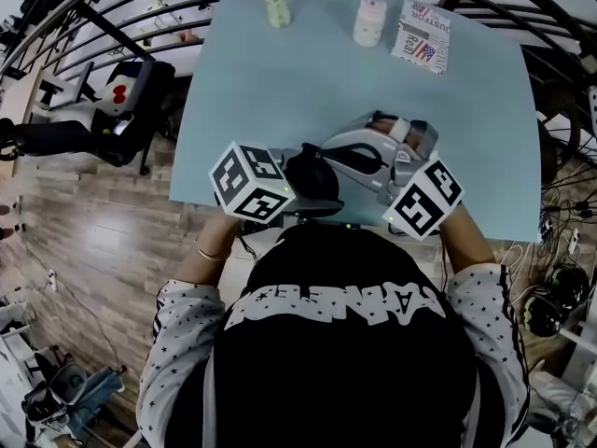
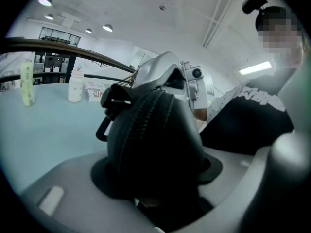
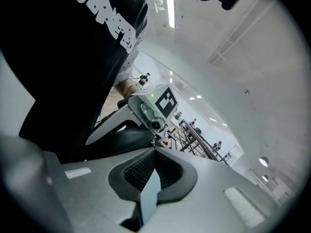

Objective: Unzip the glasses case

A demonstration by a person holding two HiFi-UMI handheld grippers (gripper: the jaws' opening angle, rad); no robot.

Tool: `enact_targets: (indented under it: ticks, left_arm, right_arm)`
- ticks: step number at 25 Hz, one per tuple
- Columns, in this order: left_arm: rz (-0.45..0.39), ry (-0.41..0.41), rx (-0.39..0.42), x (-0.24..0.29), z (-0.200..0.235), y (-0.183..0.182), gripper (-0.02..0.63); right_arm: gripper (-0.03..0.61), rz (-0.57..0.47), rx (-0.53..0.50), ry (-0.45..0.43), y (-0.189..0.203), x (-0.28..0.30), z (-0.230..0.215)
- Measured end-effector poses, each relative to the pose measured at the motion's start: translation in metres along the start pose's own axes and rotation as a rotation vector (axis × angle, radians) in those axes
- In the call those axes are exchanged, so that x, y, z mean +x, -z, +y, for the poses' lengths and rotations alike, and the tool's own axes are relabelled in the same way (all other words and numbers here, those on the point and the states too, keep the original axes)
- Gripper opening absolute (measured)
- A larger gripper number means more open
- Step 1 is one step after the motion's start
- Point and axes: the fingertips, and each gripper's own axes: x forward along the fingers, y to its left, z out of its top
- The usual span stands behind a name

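A black zipped glasses case (image 2: 155, 144) stands on end between the pads of my left gripper (image 2: 155, 191), which is shut on it. Its zipper runs up the near face to a black pull loop (image 2: 106, 115) at the top left. In the head view the case (image 1: 312, 175) is held above the near edge of the pale blue table (image 1: 280, 82), between the two marker cubes. My right gripper (image 3: 154, 152) is shut, and its tips sit right at the case (image 3: 121, 137). Nothing shows between its pads. From the left gripper view it (image 2: 163, 72) looms just behind the case's top.
At the table's far edge stand a pale green bottle (image 1: 274, 3), a white bottle (image 1: 369, 19) and a printed packet (image 1: 422, 35). A dark railing curves round the table's left side, over a wooden floor. The person's torso is close behind both grippers.
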Motion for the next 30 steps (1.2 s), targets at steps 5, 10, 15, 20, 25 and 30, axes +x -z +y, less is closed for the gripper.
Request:
enact_targets:
  ticks: [5,10,15,20,25,30]
  left_arm:
    - [-0.029,-0.006,0.0,-0.002,0.003,0.0,0.0]
    - [-0.057,-0.014,-0.002,-0.002,0.001,-0.002,0.0]
    - [-0.119,-0.04,-0.007,-0.012,0.008,-0.012,0.0]
    - [-0.216,-0.078,-0.007,-0.027,0.016,-0.027,0.0]
    - [-0.33,-0.132,-0.005,-0.041,0.022,-0.045,0.0]
    - [-0.468,-0.283,0.008,-0.067,0.034,-0.062,0.0]
  right_arm:
    - [0.006,-0.011,0.018,0.013,0.0,0.003,-0.001]
    - [0.011,-0.022,0.034,0.034,0.0,0.0,-0.001]
    - [0.015,-0.049,0.108,0.077,0.001,-0.003,-0.011]
    - [0.006,-0.09,0.23,0.16,0.005,-0.011,-0.023]
    - [0.006,-0.138,0.343,0.245,0.007,-0.024,-0.035]
    - [0.005,-0.208,0.554,0.404,0.019,-0.04,-0.053]
